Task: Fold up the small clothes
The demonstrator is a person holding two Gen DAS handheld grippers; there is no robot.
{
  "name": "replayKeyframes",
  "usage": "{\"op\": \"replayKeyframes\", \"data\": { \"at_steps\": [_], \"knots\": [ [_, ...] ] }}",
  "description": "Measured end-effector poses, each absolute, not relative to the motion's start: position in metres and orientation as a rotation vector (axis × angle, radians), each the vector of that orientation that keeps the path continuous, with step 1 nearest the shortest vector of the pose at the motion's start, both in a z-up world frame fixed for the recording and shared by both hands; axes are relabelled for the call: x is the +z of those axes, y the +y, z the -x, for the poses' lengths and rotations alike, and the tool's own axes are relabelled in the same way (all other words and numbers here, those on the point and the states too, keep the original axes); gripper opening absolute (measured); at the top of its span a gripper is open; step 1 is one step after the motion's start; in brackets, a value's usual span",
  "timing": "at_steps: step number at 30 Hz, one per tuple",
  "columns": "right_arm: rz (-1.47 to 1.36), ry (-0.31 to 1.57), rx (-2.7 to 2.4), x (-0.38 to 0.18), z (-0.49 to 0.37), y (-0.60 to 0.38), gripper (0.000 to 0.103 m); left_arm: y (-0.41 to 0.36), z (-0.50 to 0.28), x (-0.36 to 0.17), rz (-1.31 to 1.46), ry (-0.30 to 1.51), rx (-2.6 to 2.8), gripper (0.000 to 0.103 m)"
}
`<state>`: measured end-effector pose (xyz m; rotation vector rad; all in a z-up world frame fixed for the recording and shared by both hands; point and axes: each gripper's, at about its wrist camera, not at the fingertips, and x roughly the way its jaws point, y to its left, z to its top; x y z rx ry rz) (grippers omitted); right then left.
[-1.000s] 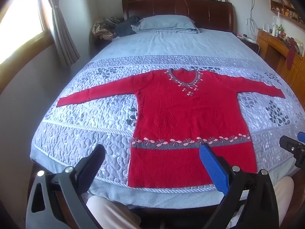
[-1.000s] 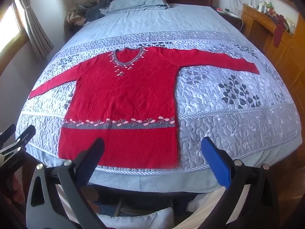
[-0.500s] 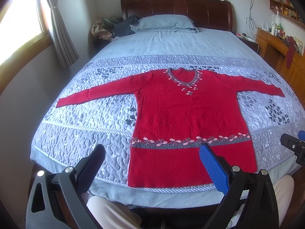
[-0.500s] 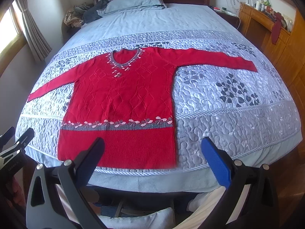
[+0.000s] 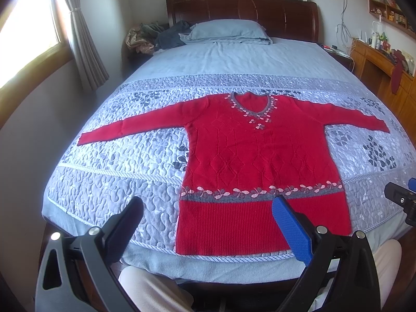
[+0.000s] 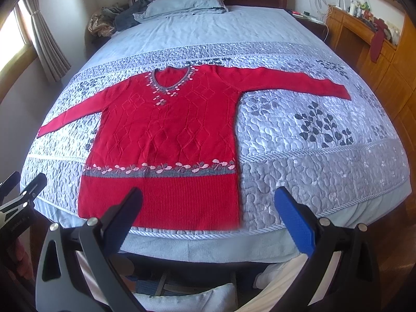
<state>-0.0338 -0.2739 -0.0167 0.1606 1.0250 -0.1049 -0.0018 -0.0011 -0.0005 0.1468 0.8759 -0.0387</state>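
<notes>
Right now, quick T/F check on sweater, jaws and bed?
1. The red sweater lies flat with both sleeves spread out. True.
2. The left gripper is shut on the hem. False: its jaws are open, holding nothing.
3. The right gripper is open. True.
4. The sweater is already folded in half. False: not folded.
5. A pillow lies at the head of the bed. True.

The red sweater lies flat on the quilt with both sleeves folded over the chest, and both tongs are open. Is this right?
Not quite. In the left wrist view, the red sweater lies flat on the quilt, but both sleeves are spread out sideways, not folded. The left tongs and right tongs are open.
</notes>
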Motion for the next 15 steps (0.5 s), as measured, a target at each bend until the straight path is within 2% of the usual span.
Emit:
{"op": "replayKeyframes", "data": {
  "at_steps": [15],
  "knots": [
    [-0.145, 1.022, -0.106, -0.0160, 0.0314, -0.2742, 0.100, -0.0004, 0.0008, -0.0006, -0.146, 0.877, -0.037, 0.099]
  ]
}}
